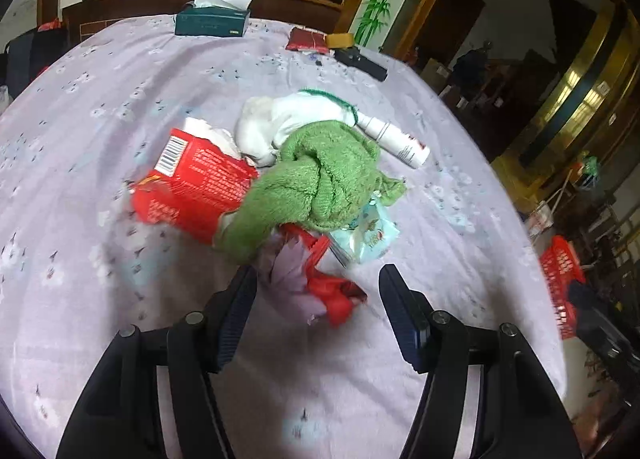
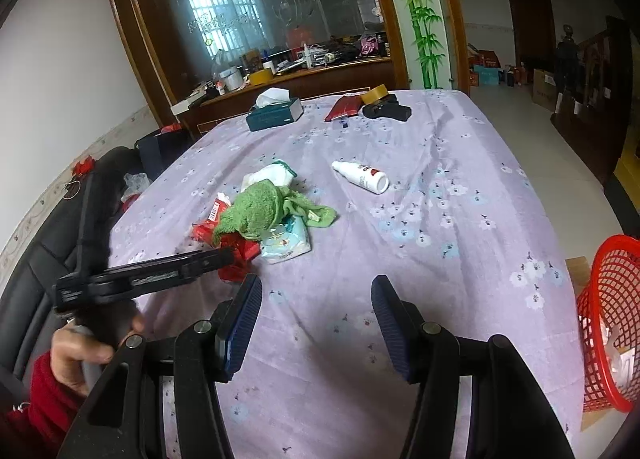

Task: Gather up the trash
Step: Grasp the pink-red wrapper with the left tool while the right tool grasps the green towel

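Left gripper [image 1: 318, 291] is spread wide with the crumpled red wrapper [image 1: 336, 295] right between its fingers. The green towel [image 1: 320, 175] just ahead could snag and get dragged along. Right gripper [image 2: 316, 299] hangs open and empty, basket [image 2: 608, 323] off to its right.

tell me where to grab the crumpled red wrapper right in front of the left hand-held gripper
Take the crumpled red wrapper by its raised, bunched folds at the near end, coming from the near side with the left hand-held gripper, whose fingers are open and already straddle it. That end lies free on the purple cloth; the far end tucks under the green towel, so pinching there would probably snag the towel.
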The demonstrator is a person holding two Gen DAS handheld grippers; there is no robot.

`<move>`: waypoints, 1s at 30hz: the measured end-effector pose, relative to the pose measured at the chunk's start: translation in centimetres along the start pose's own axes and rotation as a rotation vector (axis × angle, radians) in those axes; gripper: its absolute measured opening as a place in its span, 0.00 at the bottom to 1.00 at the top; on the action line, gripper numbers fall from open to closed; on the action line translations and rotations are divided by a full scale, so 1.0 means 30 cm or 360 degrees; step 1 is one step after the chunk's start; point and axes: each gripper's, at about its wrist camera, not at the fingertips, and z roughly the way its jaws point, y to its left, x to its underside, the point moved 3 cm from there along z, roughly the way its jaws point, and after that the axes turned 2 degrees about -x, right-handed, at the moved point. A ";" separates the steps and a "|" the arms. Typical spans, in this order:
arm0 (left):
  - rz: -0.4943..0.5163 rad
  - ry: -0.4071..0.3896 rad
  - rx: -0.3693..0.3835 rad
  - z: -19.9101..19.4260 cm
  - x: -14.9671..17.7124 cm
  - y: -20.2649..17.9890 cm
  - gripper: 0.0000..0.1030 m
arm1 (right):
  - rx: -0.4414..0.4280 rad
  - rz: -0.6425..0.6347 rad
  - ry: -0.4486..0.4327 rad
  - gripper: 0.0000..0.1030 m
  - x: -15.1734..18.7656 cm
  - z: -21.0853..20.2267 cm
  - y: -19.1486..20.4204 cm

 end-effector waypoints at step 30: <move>0.0010 -0.0304 -0.0166 -0.182 0.172 0.156 0.43 | -0.0200 0.0103 0.0213 0.68 -0.216 0.489 0.208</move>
